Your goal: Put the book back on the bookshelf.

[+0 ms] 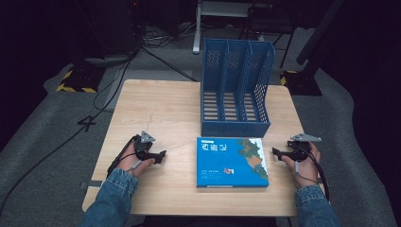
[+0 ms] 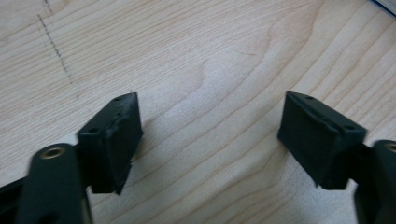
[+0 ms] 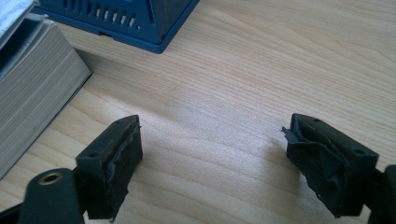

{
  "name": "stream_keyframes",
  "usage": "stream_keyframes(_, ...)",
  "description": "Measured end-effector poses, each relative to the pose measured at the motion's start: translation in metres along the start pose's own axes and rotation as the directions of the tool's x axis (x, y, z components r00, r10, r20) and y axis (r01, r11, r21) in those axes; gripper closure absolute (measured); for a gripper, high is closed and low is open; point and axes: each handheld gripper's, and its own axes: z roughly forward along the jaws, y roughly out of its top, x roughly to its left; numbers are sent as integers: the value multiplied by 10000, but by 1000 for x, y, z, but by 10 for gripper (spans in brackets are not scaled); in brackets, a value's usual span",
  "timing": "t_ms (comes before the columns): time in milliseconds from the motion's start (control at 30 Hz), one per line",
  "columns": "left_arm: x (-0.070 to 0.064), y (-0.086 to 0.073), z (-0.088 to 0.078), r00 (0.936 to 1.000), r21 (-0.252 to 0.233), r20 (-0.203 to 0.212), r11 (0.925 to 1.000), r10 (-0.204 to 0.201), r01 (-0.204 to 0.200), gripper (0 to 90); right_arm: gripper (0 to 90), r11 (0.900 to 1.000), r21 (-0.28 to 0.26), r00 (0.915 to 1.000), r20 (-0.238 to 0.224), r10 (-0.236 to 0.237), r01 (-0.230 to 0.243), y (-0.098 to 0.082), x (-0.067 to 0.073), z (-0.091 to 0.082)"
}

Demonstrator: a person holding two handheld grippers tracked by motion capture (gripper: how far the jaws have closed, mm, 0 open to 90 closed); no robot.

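Book (image 1: 231, 161) lies flat between the two grippers, well apart from each, just in front of the blue file rack (image 1: 235, 90). Left gripper (image 1: 161, 155) rests low on the wooden table (image 1: 165, 104), jaws spread wide over bare wood, holding nothing. Right gripper (image 1: 276, 152) does likewise, also empty, pointing toward the book's page edge. Both face inward, probably poised to pinch the book from its sides. Its long edges are free, with open wood on either flank; the rack's three slots stand open above, seemingly empty, though their depths are dim.
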Motion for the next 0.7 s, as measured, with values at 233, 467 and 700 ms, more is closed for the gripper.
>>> stream_keyframes(233, -5, 14, -13, 9991, -408, 408, 9991, -62, 79, 302, 157, 9994, -5, 9984, 439, 360, -360, -1, 1, -1)
stream_keyframes(467, -20, 33, -27, 9934, -1024, 1149, 9947, -15, 133, 318, 186, 9979, -50, 9955, 699, 641, -639, -5, 3, -5)
stream_keyframes(700, -44, 52, -31, 9779, -1501, 2080, 9886, 202, 115, 323, 325, 9975, -52, 9959, 564, 710, -708, -4, 12, -14)
